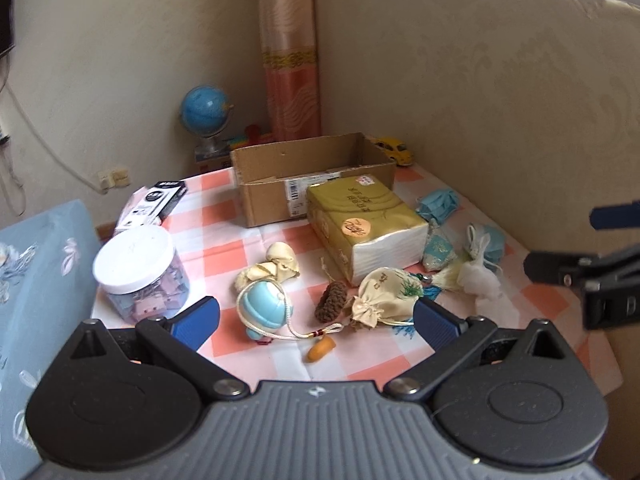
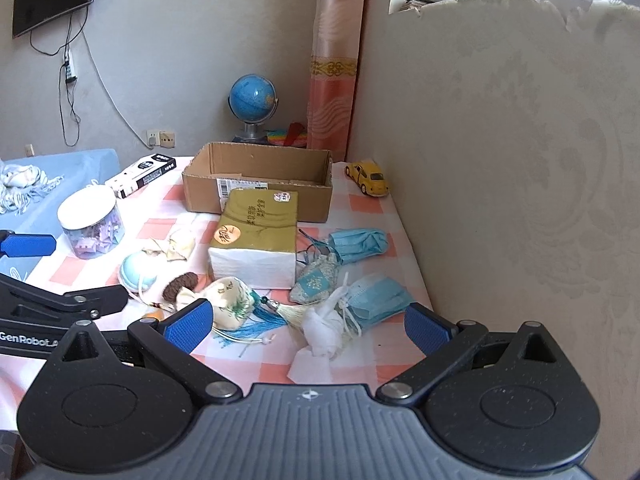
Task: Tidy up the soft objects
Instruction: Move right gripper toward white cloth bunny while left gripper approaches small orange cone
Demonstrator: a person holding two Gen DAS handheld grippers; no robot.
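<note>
Soft things lie on a checked tablecloth in front of an open cardboard box: a tissue pack, a cream pouch, a brown knitted piece, a beige cloth, a white mesh pouch, a teal sachet and two blue face masks. My left gripper is open and empty above the near edge, over the cream pouch and a blue plastic toy. My right gripper is open and empty, just over the white mesh pouch.
A clear jar with a white lid stands at the left. A black-and-white carton, a globe and a yellow toy car sit at the back. A padded headboard borders the right side. A small orange piece lies near the front.
</note>
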